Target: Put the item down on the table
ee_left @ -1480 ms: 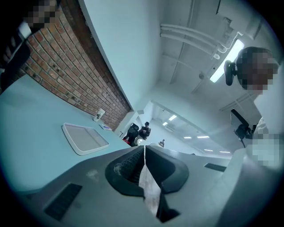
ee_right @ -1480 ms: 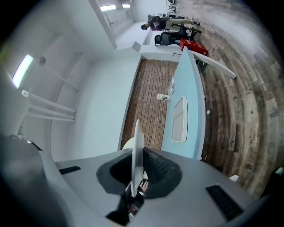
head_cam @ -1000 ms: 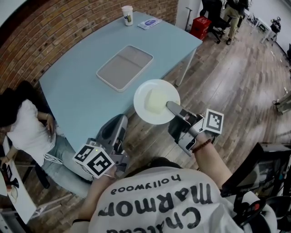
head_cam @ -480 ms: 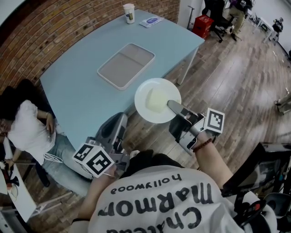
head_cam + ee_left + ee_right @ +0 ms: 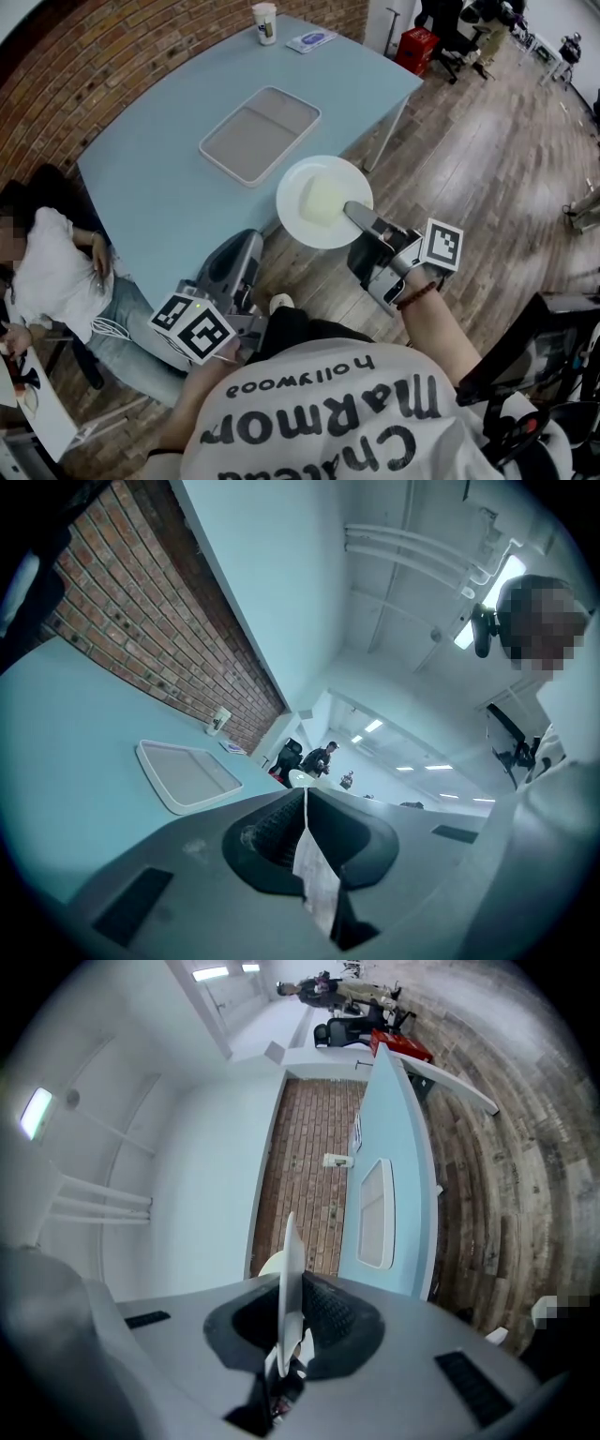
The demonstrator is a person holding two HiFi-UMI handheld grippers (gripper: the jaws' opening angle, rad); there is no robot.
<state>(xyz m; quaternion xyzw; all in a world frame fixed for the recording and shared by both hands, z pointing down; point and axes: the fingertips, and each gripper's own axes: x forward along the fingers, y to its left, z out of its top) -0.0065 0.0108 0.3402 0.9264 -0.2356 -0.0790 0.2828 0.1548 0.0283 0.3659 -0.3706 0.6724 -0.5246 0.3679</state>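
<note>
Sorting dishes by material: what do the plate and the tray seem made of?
The plate: likely glazed ceramic or melamine; plain white, smooth, thin rigid rim. The tray: probably plastic; matte grey bed, paler rounded raised rim.

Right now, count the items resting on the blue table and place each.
3. A tray near the middle, a paper cup at the far edge, a flat blue packet beside it. The plate is excluded: the right gripper holds it. None seems hidden.

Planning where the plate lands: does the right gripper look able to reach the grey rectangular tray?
Probably yes: right gripper, shut on the round white plate, hovers by the light blue table; only bare tabletop precedes the tray.
</note>
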